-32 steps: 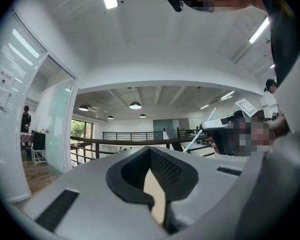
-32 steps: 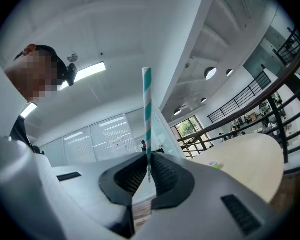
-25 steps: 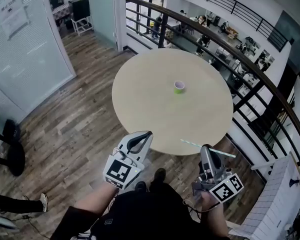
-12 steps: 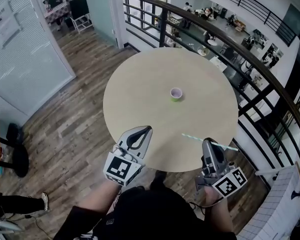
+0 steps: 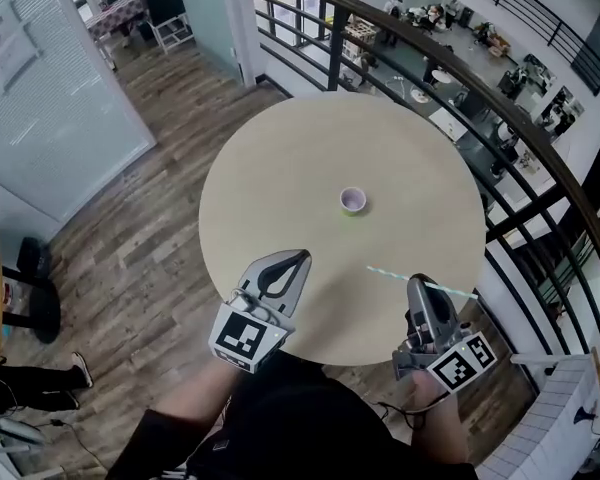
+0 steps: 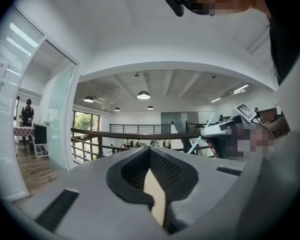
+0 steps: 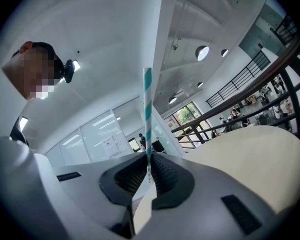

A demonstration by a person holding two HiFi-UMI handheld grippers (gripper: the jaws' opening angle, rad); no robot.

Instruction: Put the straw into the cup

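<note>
Glass wall: on the far left a glass wall (image 5: 40, 98) has one paper sheet (image 5: 5, 40) taped to it; its print is too small to read.
Floor: wood planks (image 5: 140, 258) surround the table; one dark stool (image 5: 30, 308) stands near the left edge.
Left gripper: the left gripper (image 5: 298, 259) points level over the near edge of the table, its jaws together with nothing between them.
Markers: two cubes, one on the back of each gripper, each showing a black-and-white square pattern (image 5: 245, 338) and no words.
Table: one round beige table (image 5: 280, 168), bare apart from the cup.
Cup: one small cup (image 5: 353, 201) with a pale purple inside stands upright a little right of the table's middle, well apart from both grippers.
Straw: one straw (image 5: 388, 273) with white and teal stripes lies crosswise in the right gripper's jaws, over the near right part of the table; only bare tabletop lies between it and the cup.
Right gripper: the right gripper (image 5: 417, 284) is closed narrowly on the straw, pinching it near one end.
Railing: a dark metal railing (image 5: 520, 138) curves behind and to the right of the table, with a lower floor visible beyond it.
</note>
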